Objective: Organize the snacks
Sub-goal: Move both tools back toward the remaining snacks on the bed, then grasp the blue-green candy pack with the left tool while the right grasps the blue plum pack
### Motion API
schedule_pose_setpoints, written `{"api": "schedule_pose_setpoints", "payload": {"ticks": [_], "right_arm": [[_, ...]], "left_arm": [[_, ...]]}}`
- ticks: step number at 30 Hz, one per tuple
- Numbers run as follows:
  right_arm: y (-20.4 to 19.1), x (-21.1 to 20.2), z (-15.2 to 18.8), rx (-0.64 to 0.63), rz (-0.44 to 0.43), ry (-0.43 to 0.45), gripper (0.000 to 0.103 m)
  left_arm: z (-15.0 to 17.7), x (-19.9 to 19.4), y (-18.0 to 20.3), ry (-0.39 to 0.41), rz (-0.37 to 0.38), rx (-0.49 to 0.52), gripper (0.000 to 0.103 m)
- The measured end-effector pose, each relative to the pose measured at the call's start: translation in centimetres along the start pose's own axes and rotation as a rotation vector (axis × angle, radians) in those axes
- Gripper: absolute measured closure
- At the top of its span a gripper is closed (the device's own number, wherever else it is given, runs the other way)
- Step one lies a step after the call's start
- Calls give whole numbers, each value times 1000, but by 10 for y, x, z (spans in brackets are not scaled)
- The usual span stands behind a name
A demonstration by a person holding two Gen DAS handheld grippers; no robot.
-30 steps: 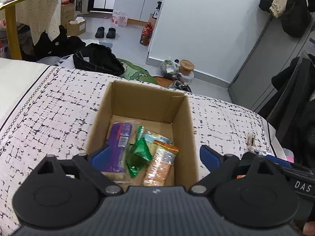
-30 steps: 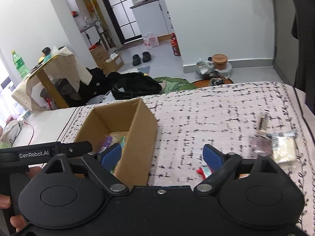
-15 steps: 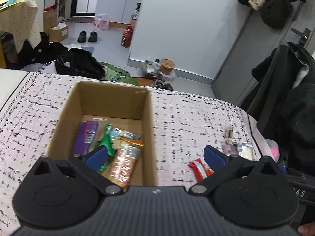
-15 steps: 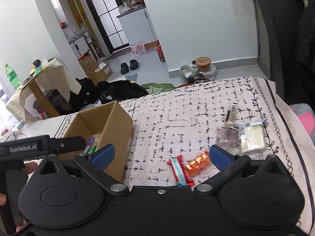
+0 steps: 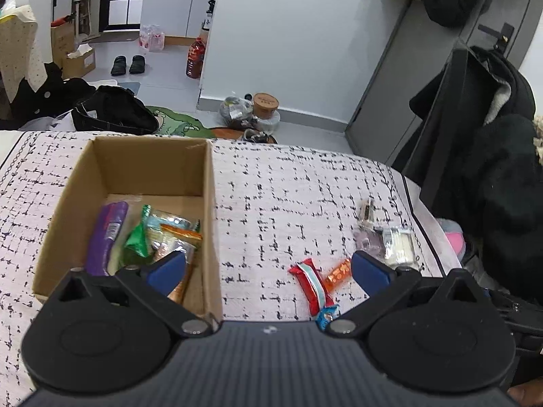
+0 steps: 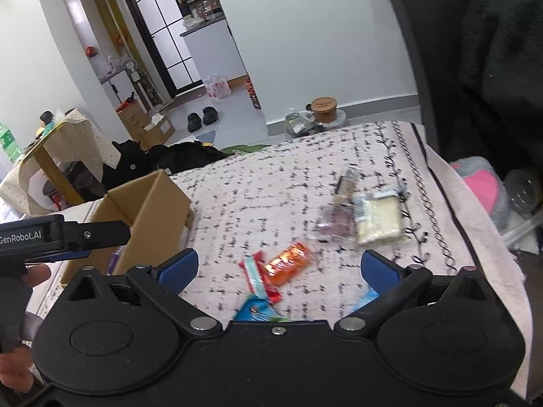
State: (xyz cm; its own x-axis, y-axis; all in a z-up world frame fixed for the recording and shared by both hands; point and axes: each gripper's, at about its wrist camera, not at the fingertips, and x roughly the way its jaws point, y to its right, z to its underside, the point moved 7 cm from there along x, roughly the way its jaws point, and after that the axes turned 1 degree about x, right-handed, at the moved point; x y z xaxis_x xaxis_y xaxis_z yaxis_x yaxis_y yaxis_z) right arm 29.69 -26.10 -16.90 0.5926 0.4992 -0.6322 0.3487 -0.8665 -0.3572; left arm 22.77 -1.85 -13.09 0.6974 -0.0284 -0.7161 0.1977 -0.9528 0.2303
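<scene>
An open cardboard box (image 5: pixel 207 183) (image 6: pixel 149 203) stands on the patterned cloth and holds several snack packs, among them a purple one (image 5: pixel 107 237) and a green one (image 5: pixel 135 240). Loose snacks lie to its right: a red bar (image 5: pixel 310 285) (image 6: pixel 259 278), an orange pack (image 5: pixel 337 273) (image 6: pixel 288 263), a pale yellow pack (image 5: pixel 398 247) (image 6: pixel 376 218), a clear purple pack (image 6: pixel 334 222) and a blue pack (image 6: pixel 256 310). My left gripper (image 5: pixel 268 269) is open and empty, above the box's right wall. My right gripper (image 6: pixel 278 268) is open and empty, above the red and orange snacks.
The cloth-covered surface (image 5: pixel 288 196) ends at the far edge and at the right edge. Dark coats (image 5: pixel 492 156) hang close on the right. The left gripper's body (image 6: pixel 61 234) shows at the left of the right wrist view. The floor beyond holds bags and shoes (image 5: pixel 127 64).
Both grippers have moved to the right, away from the box. The loose snacks on the cloth have come into view under them. Both stay open and empty.
</scene>
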Motion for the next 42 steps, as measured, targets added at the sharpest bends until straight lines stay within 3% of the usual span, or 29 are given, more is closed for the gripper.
{"api": "schedule_pose_setpoints", "payload": {"ticks": [21, 28, 35, 42], "right_arm": [[61, -10, 34, 63, 77, -47, 0], [78, -8, 45, 114, 91, -76, 16], [76, 3, 52, 113, 84, -111, 27], [77, 13, 52, 120, 88, -124, 28]], "left_arm": [[44, 38, 61, -124, 108, 77, 0], [55, 59, 67, -150, 132, 71, 3], [68, 85, 75, -195, 132, 101, 19], [82, 108, 74, -246, 107, 109, 32]]}}
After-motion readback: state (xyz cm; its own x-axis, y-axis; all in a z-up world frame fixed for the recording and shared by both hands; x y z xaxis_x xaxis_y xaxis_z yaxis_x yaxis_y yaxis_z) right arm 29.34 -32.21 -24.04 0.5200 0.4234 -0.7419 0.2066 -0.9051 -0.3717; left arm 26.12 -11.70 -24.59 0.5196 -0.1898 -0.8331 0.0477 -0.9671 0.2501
